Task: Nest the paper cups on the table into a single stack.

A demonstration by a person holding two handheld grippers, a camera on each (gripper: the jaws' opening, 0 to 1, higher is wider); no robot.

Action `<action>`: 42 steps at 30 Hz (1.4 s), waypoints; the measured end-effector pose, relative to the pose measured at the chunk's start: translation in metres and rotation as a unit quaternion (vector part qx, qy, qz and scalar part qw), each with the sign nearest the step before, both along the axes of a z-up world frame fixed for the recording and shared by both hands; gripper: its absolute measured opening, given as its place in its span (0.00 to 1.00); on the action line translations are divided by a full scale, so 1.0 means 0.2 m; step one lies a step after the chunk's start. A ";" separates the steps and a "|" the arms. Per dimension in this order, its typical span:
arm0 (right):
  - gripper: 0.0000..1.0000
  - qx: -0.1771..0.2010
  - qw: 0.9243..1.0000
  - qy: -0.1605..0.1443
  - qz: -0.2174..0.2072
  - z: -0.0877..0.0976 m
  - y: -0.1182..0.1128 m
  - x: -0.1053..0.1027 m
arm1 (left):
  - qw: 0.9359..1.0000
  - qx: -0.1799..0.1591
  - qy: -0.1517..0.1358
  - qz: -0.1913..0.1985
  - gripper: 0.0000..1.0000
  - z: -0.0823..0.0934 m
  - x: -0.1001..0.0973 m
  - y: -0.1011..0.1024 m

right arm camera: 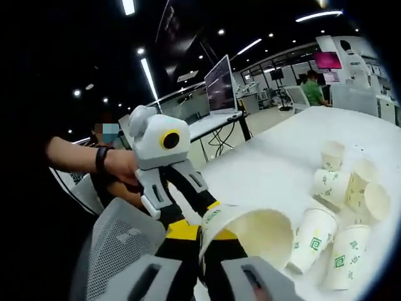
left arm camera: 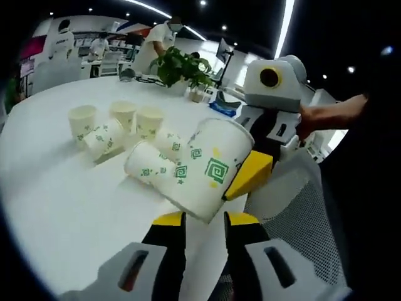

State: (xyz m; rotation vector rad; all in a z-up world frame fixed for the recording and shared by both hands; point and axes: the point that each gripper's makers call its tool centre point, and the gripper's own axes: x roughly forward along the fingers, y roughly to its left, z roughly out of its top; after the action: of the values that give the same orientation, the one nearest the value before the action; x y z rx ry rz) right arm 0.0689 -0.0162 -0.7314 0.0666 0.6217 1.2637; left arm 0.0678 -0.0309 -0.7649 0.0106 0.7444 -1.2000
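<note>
A white paper cup with green square marks (left arm camera: pixel 210 166) hangs tilted above the table edge between both grippers. My left gripper (left arm camera: pixel 205 219) is shut on its base end. My right gripper (right arm camera: pixel 203 235) is shut on the rim wall, beside the cup's open mouth (right arm camera: pixel 263 233). In the left gripper view a yellow fingertip (left arm camera: pixel 250 175) of the right gripper presses on the outside of the rim. Farther back on the table, three cups stand upright (left arm camera: pixel 123 114) and others lie on their sides (left arm camera: pixel 150 164). The same cluster of cups (right arm camera: pixel 329 185) lies at the right in the right gripper view.
The round white table (left arm camera: pixel 62 207) carries a potted plant (left arm camera: pixel 182 66) at its far side. A grey mesh chair (right arm camera: pixel 119 241) stands close below the grippers. A monitor (right arm camera: pixel 220 84) and desks sit behind, and people stand in the background.
</note>
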 end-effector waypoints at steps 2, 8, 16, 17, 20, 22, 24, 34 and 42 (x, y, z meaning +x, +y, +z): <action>0.00 -0.005 1.000 0.001 0.000 0.00 0.01 0.01 | 1.000 0.005 -0.001 0.002 0.22 -0.01 0.00 0.01; 0.00 -0.040 0.999 -0.002 -0.013 -0.06 0.02 0.09 | 0.999 0.027 -0.012 0.019 0.29 -0.06 0.01 0.06; 0.00 -0.074 0.997 -0.002 -0.009 -0.10 0.08 0.14 | 0.997 0.047 -0.015 0.067 0.43 -0.12 0.02 0.14; 0.00 -0.078 0.997 -0.004 -0.009 -0.10 0.09 0.14 | 0.996 0.051 -0.020 0.075 0.46 -0.12 0.03 0.15; 0.00 -0.093 0.996 -0.005 -0.005 -0.11 0.14 0.16 | 0.994 0.051 -0.032 0.096 0.51 -0.11 0.04 0.17; 0.00 -0.103 0.995 -0.007 0.001 -0.12 0.15 0.17 | 0.991 0.049 -0.053 0.114 0.52 -0.09 0.08 0.19; 0.00 -0.113 0.994 -0.005 0.012 -0.14 0.18 0.19 | 0.989 0.045 -0.060 0.124 0.55 -0.09 0.09 0.21; 0.00 -0.158 0.987 -0.017 0.023 -0.21 0.27 0.30 | 0.979 0.043 -0.071 0.186 0.68 -0.10 0.14 0.29; 0.00 -0.208 0.977 -0.026 0.037 -0.30 0.29 0.38 | 0.973 0.045 -0.066 0.216 0.72 -0.10 0.12 0.36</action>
State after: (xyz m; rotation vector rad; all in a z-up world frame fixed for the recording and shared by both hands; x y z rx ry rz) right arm 0.1446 0.0411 -0.7909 -0.3386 0.8363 1.1791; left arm 0.0919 0.0420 -0.7853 0.0039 0.6418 -0.7433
